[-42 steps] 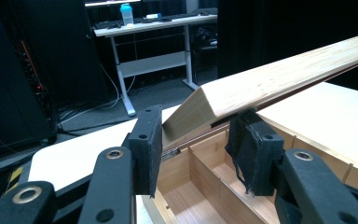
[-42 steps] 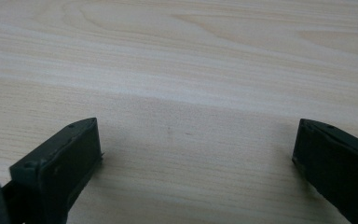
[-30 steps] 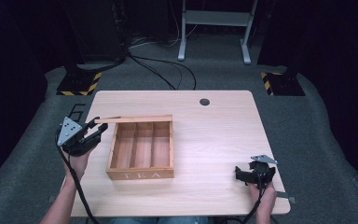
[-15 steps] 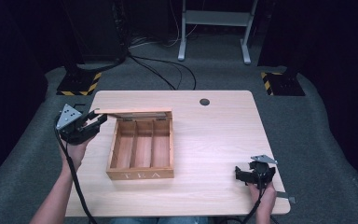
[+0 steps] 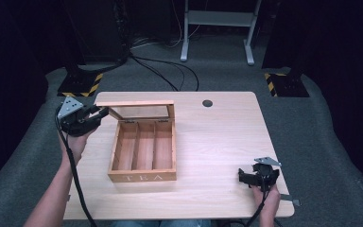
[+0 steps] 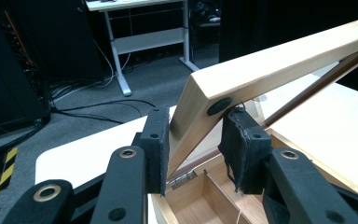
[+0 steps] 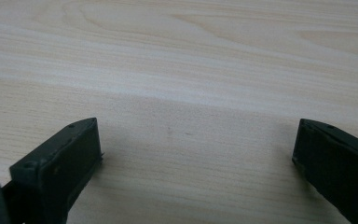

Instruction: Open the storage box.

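Observation:
A wooden tea box (image 5: 144, 158) with three empty compartments (image 6: 191, 207) stands left of centre on the light wood table (image 5: 222, 137). Its glass-paned lid (image 5: 137, 105) is tilted up on its rear hinges. My left gripper (image 5: 101, 112) is at the lid's left front corner, shut on it. In the left gripper view, the lid's wooden frame (image 6: 279, 65) runs between the two pads of the left gripper (image 6: 193, 149). My right gripper (image 5: 243, 176) rests near the table's front right edge. It is open, and bare tabletop shows between the right gripper's (image 7: 196, 154) jaws.
A round cable hole (image 5: 207, 103) sits near the table's far edge. Beyond the table lie black cables (image 5: 163, 71) on grey carpet, a white desk frame (image 5: 217, 19), and yellow-black striped bases (image 5: 80, 86) at both sides.
The left gripper has swung the lid's front edge up and back, so the box stands further open. The right gripper has not moved.

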